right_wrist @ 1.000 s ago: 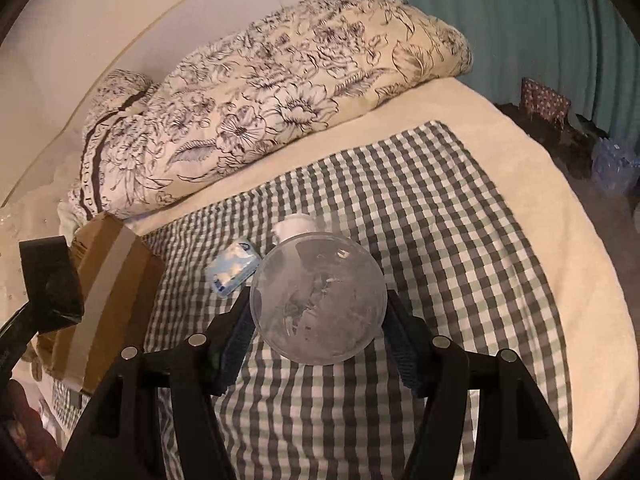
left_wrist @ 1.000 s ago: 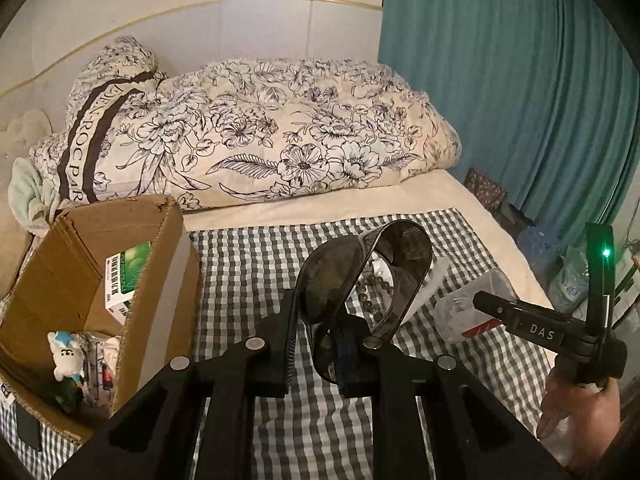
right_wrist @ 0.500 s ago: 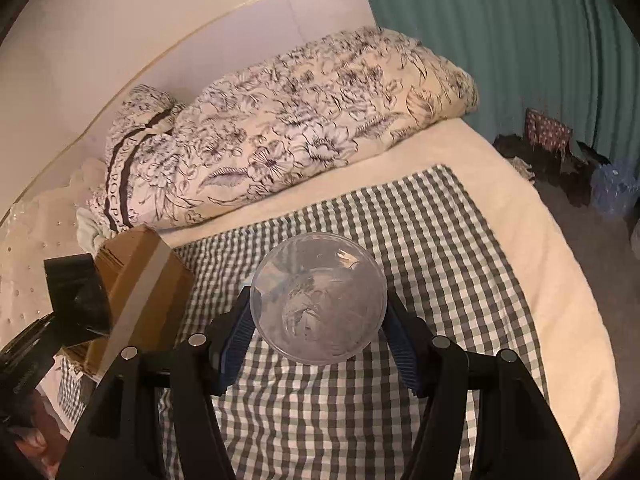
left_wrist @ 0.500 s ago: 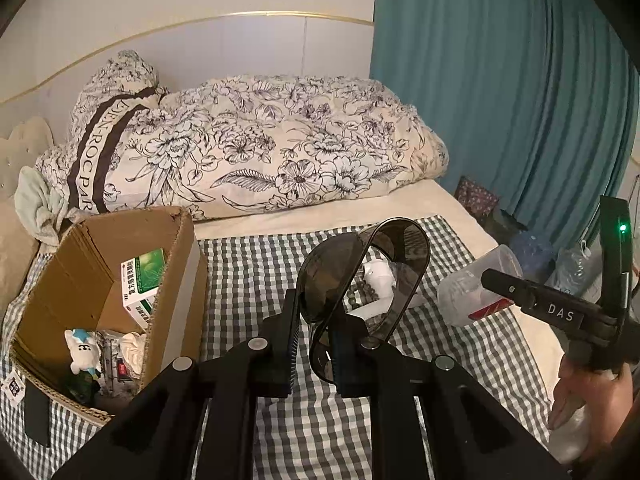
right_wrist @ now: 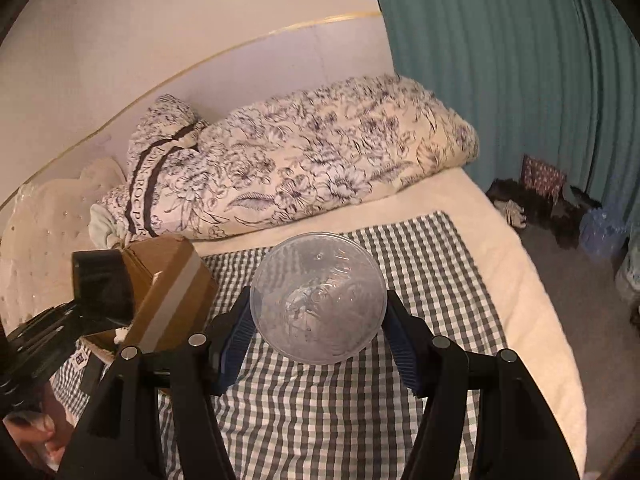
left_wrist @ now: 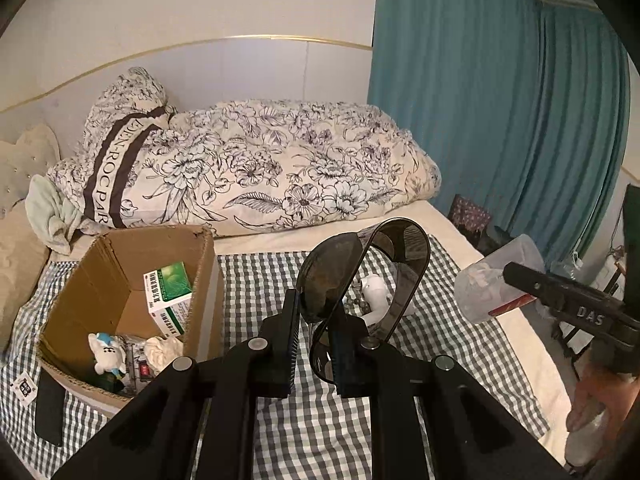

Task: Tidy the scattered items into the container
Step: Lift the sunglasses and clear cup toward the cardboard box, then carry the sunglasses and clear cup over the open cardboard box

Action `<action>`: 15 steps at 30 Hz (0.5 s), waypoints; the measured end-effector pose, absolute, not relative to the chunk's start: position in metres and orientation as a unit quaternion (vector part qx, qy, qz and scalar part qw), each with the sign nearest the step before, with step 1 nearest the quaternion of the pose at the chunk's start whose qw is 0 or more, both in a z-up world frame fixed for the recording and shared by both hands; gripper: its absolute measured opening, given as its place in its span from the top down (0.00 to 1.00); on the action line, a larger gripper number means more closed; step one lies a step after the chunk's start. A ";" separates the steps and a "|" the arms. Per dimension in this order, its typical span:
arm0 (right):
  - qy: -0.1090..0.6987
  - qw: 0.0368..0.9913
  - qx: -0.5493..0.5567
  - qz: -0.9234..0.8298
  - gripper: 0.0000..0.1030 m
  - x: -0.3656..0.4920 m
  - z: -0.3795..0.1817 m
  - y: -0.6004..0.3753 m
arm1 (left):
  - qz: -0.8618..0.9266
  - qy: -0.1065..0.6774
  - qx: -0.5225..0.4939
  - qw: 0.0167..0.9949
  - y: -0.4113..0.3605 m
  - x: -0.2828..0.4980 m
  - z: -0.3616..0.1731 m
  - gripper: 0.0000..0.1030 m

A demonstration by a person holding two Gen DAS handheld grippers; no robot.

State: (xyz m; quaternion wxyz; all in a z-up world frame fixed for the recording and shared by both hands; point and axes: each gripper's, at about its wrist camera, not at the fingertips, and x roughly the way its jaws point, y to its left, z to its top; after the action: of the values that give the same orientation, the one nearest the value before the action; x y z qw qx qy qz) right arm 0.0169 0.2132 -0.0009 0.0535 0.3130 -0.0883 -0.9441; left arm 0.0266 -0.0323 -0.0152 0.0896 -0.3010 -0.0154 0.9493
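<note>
Both tongs have risen, left [left_wrist: 314,344] pinching sunglasses [left_wrist: 362,268], right [right_wrist: 318,344] clamping a clear tub [right_wrist: 318,296] beside the part-filled box [left_wrist: 120,276].

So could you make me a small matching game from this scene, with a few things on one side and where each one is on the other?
Things:
1. sunglasses
2. clear tub
3. green box
4. white earbud case

Places:
A. inside the cardboard box
B. lying on the checked cloth
C. held in the left gripper
D. held in the right gripper

Pairs: 1-C, 2-D, 3-A, 4-B
</note>
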 end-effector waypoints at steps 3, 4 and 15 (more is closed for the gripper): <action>-0.077 0.055 0.299 -0.950 0.40 0.031 0.012 0.206 | 0.951 -0.019 -0.296 0.089 -0.038 0.035 -0.010 0.87; -0.075 0.055 0.295 -0.951 0.40 0.035 0.015 0.204 | 0.952 -0.019 -0.294 0.089 -0.040 0.037 -0.008 0.87; -0.053 0.060 0.272 -0.959 0.40 0.068 0.037 0.185 | 0.960 -0.022 -0.269 0.077 -0.059 0.065 0.014 0.87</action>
State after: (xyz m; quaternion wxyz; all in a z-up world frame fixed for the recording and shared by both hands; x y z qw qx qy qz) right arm 0.0675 0.1851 0.0370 0.0603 0.2720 -0.0531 -0.9589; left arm 0.0655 -0.0592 0.0139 0.0770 -0.2695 -0.0219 0.9597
